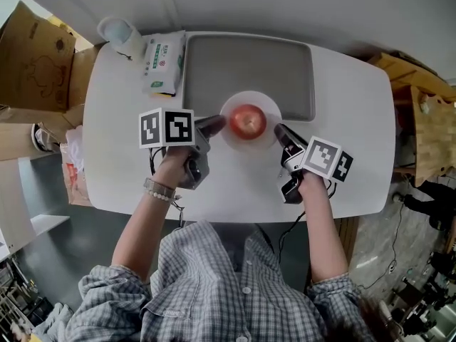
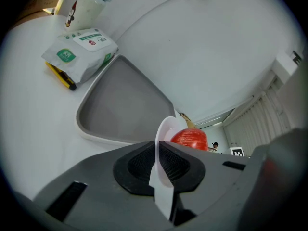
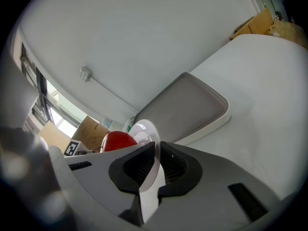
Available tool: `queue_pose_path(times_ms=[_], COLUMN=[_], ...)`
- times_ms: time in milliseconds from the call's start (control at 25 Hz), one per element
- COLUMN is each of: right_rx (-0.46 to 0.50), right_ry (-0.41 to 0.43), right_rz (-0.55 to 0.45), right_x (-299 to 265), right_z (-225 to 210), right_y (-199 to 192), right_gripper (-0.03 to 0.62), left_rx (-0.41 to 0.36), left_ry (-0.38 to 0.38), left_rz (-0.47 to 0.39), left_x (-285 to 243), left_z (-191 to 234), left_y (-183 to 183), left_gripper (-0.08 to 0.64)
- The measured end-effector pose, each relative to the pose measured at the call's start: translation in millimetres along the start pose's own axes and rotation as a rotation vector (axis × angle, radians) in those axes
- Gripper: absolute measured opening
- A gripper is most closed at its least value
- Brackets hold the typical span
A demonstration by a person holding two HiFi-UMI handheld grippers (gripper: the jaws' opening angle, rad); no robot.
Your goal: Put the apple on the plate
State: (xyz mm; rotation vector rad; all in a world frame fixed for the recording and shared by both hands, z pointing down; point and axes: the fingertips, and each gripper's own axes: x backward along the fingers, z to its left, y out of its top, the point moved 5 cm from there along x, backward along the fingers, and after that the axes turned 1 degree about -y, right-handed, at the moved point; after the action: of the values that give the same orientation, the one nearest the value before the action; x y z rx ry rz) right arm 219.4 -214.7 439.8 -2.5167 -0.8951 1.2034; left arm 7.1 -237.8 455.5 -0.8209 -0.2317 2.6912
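Observation:
A red apple [image 1: 247, 122] sits in the middle of a small white plate [image 1: 267, 106], which both grippers carry above the white table [image 1: 114, 155]. My left gripper [image 1: 216, 124] is shut on the plate's left rim, and my right gripper [image 1: 278, 130] is shut on its right rim. In the left gripper view the thin plate [image 2: 163, 138] edge stands pinched between the dark pads, with the apple [image 2: 190, 138] just behind. The right gripper view shows the plate [image 3: 144, 131] rim clamped the same way and the apple [image 3: 117, 141] to the left.
A grey tray [image 1: 246, 66] with a white rim lies just behind the plate. A pack of wipes [image 1: 163, 63] and a white bottle [image 1: 120, 34] lie at the table's back left. Cardboard boxes [image 1: 32, 55] stand to the left of the table.

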Motion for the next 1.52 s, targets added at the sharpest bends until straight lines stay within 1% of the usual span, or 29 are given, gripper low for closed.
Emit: queue_pose_path(times_ms=[360, 480, 600, 880, 1120, 1280, 1520], right_rx=[0.000, 0.005, 0.004, 0.025, 0.042, 0.041, 0.056], right_ry=[0.011, 0.008, 0.012, 0.007, 0.000, 0.005, -0.025], right_rz=[-0.007, -0.002, 0.003, 0.027, 0.062, 0.091, 0.110], right_x=[-18.2, -24.7, -30.4, -46.4, -65.6, -75.8, -83.0], right_z=[-2.6, -4.6, -6.1, -9.3, -15.6, -20.5, -24.8], right_y=[25.1, 33.2, 41.2, 56.4, 68.7, 73.1, 78.3], right_gripper=[0.046, 0.046, 0.046, 0.046, 0.046, 0.046, 0.046], left_rx=[0.000, -0.010, -0.028, -0.045, -0.024, -0.033, -0.037], left_ry=[-0.007, -0.002, 0.001, 0.018, 0.037, 0.044, 0.060], left_rz=[-0.002, -0.010, 0.001, 0.004, 0.015, 0.035, 0.049], left_x=[-14.8, -21.1, -26.6, -37.5, -50.2, -57.3, -68.5], left_z=[1.9, 2.8, 2.8, 6.6, 17.1, 21.7, 27.9], left_y=[28.5, 38.0, 47.2, 66.5, 79.5, 88.5, 93.5], left_gripper=[0.032, 0.032, 0.032, 0.032, 0.032, 0.032, 0.032])
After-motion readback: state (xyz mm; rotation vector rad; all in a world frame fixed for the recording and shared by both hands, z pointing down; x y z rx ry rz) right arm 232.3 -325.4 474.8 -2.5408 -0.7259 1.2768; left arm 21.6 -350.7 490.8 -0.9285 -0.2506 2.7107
